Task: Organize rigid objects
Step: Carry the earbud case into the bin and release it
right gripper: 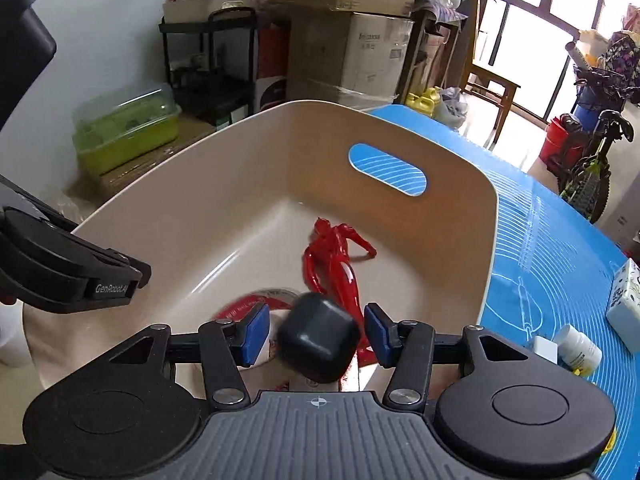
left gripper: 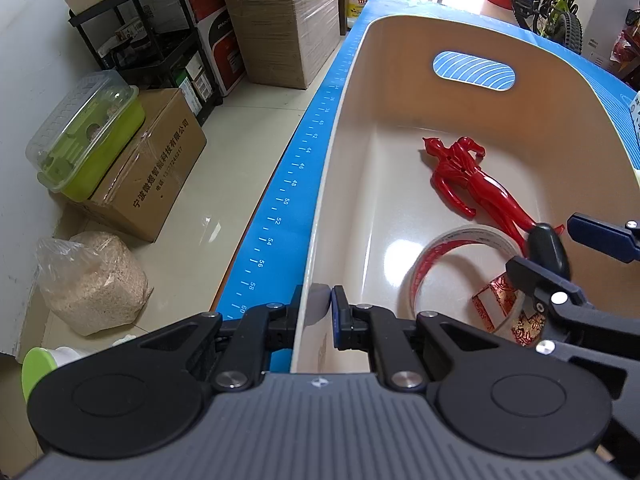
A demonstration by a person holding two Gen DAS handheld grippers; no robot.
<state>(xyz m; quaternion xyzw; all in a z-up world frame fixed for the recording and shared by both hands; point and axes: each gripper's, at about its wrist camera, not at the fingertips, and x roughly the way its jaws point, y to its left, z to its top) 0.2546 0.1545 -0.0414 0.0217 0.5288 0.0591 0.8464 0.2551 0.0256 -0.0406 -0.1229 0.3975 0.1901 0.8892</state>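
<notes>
A cream plastic bin stands on the blue mat. Inside lie a red toy figure, a tape roll and a red patterned packet. My left gripper is shut on the bin's near left wall. My right gripper is open above the bin. A small black rounded case sits between its pads, blurred, touching neither.
The blue mat with ruler marks holds a white pill bottle and a white box at right. Cardboard boxes, a green container, a black shelf and a bicycle stand on the floor.
</notes>
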